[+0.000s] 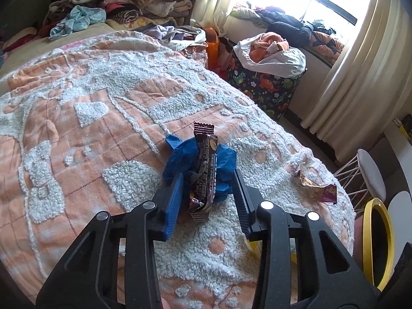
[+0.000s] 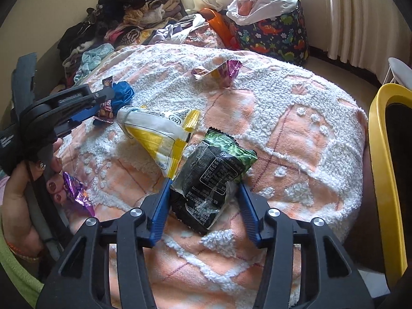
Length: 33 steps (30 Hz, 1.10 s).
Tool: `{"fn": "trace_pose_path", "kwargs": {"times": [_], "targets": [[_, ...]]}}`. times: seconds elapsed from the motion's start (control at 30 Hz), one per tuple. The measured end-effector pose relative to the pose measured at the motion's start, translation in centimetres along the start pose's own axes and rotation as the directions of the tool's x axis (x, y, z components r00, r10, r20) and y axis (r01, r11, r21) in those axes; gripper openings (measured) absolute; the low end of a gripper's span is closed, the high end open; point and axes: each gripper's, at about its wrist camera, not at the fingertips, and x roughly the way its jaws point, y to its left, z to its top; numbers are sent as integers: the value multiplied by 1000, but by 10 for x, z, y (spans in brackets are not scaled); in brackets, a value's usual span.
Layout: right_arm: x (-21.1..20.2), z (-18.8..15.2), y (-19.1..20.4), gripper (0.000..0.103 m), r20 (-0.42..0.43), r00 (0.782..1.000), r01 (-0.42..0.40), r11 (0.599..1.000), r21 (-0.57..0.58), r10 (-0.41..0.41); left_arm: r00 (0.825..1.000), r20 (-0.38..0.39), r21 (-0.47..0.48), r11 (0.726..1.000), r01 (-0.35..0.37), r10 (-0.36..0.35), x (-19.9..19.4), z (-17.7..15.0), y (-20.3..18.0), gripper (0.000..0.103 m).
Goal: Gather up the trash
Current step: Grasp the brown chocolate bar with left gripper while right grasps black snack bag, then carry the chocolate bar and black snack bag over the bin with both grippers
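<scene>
Two pickups are under way on the bed (image 2: 296, 118). The left hand-held gripper (image 1: 207, 180) is part-closed around a brown candy-bar wrapper (image 1: 203, 170) and blue crumpled plastic (image 1: 177, 159), pads not yet pressing. The right hand-held gripper (image 2: 204, 193) is likewise part-closed astride a green-and-black snack bag (image 2: 213, 175). Each squeeze should be finished low, so the quilt is not caught.

On my orange-and-white tufted bedspread (image 2: 296, 118) I count six bits of trash: one dark brown candy-bar wrapper (image 1: 203, 172), one crumpled blue plastic bag (image 1: 175, 159), one yellow-and-white snack pouch (image 2: 159, 131), one green-and-black foil packet (image 2: 213, 177), and two shiny purple foil wrappers (image 2: 221, 73) (image 2: 77, 193). One yellow-rimmed bin (image 2: 383, 170). One dinosaur-print fabric hamper (image 2: 278, 33).
</scene>
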Motion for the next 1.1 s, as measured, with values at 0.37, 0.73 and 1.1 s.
{"fn": "trace_pose_path", "kwargs": {"times": [0.37, 0.73, 1.1], "targets": [[-16, -10, -7, 39, 40, 999, -22, 1000, 8, 22, 1000, -4, -6, 1000, 4, -4, -5, -9, 2, 16], [-35, -14, -15, 37, 79, 995, -60, 998, 6, 59, 996, 18, 8, 996, 90, -90, -39, -23, -4, 12], [-53, -13, -17, 37, 124, 989, -77, 997, -1, 77, 986, 30, 59, 985, 161, -163, -59, -26, -31, 12]]}}
